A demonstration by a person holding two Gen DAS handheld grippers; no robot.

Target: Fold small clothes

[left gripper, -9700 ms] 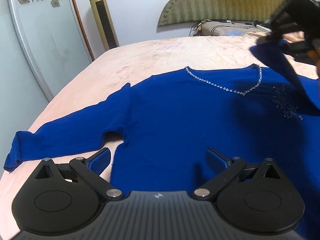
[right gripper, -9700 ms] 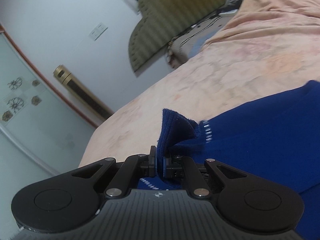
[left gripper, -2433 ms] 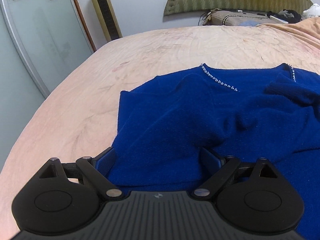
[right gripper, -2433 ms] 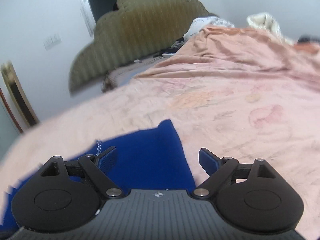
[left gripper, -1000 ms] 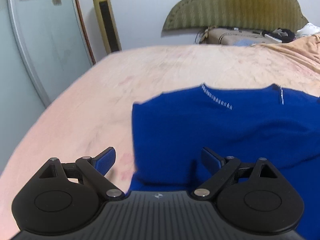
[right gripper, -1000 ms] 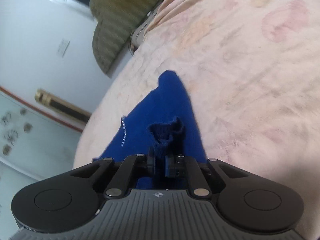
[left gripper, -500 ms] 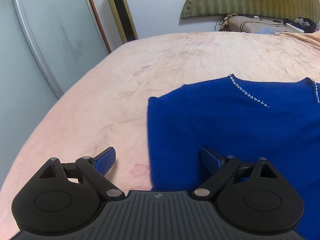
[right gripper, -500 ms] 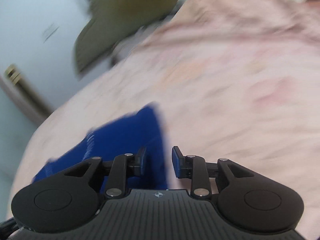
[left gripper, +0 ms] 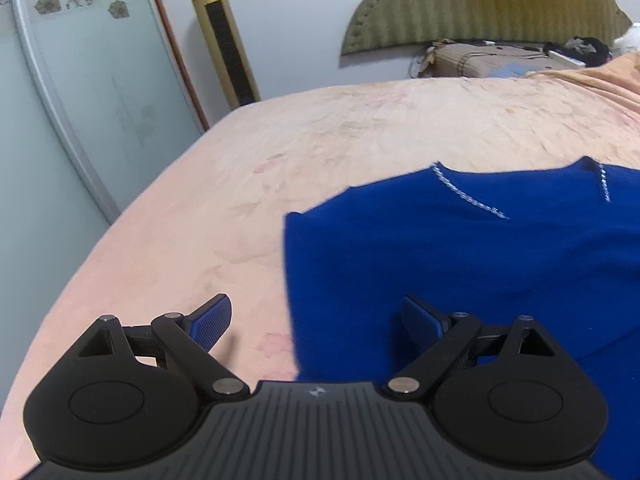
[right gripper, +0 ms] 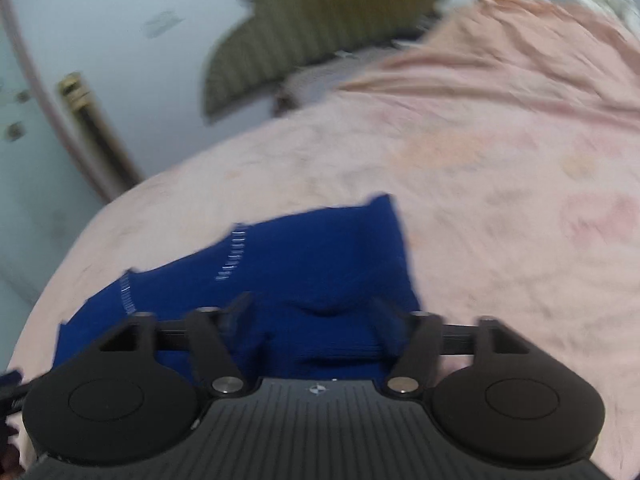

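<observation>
Blue sweater (left gripper: 460,264) flat on pink bedspread (left gripper: 280,168), sleeves tucked in. R gripper (right gripper: 312,320) opening over folded part, pads clear of cloth. L gripper (left gripper: 316,320) spread wide, straddling side edge, prob. for next fold.

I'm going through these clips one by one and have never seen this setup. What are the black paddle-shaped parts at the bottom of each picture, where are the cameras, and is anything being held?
No robot here: a person holds a two-finger tool in each hand, each with a wide-angle camera looking forward along its fingers. The black parts are the tools themselves. One picture is from the left tool, the other, blurred by motion, from the right tool. On the pink bedspread lies a blue sweater with a sparkly neckline, sleeves already folded in. The left tool is open and holds nothing. The right tool's jaws are opening over the sweater; its pads grip nothing.
</observation>
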